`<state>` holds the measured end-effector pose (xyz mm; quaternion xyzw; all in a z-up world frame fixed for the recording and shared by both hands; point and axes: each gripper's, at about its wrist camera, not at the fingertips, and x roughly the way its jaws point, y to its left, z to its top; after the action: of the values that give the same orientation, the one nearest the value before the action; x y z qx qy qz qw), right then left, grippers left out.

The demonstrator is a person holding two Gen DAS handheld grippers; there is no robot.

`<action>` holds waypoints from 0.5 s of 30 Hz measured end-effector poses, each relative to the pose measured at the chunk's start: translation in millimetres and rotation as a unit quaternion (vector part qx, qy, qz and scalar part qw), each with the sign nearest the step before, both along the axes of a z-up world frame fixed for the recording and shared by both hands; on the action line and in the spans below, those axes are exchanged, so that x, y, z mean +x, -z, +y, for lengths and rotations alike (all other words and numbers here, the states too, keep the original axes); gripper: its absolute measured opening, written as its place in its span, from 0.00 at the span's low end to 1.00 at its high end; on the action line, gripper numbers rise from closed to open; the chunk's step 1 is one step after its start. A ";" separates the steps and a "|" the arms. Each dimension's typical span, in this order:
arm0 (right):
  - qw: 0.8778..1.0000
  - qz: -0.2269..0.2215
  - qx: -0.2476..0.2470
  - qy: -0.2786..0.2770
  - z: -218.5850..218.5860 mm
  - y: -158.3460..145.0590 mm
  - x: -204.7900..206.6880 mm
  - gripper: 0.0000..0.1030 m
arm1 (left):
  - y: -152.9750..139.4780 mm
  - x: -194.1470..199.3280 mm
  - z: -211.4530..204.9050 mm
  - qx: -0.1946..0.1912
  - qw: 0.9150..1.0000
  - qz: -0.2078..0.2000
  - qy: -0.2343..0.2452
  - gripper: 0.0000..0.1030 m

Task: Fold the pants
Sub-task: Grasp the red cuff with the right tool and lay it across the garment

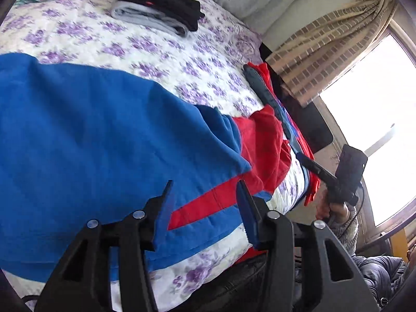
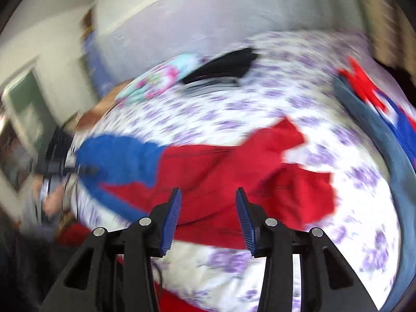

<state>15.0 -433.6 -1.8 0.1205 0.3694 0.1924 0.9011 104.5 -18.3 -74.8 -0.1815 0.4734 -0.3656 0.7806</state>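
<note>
Pants (image 1: 85, 140) lie spread across a floral-quilted bed (image 1: 145, 49), blue fleece with red panels and a red stripe along the leg; fabric rumpled, red part bunched toward the bed's window edge. Left gripper (image 1: 205, 208) hangs just above the blue-and-red fabric, jaws partly apart, nothing between the pads. Right gripper (image 2: 208, 218) likewise part-open and empty over the red section; that view is motion-blurred. Folded black and grey clothes (image 1: 158, 10) sit at the far end, more garments (image 1: 262, 83) along the edge.
</note>
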 end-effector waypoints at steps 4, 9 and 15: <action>0.992 0.033 0.107 0.058 -32.1 14.2 30.0 0.43 | 19.7 -9.2 -15.2 0.016 1.000 0.015 0.012 0.44; 0.971 0.062 0.184 0.137 -60.1 30.7 76.3 0.44 | 29.9 -10.5 -5.4 -0.023 0.999 0.039 -0.002 0.41; 0.964 0.100 0.197 0.149 -66.1 49.6 108.6 0.44 | 33.4 -10.9 -0.8 -0.028 0.999 0.036 -0.002 0.41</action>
<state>123.6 -499.6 -51.4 0.3678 0.3902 0.1120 0.8366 93.6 -19.1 -108.2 -0.2174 0.4899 -0.3708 0.7585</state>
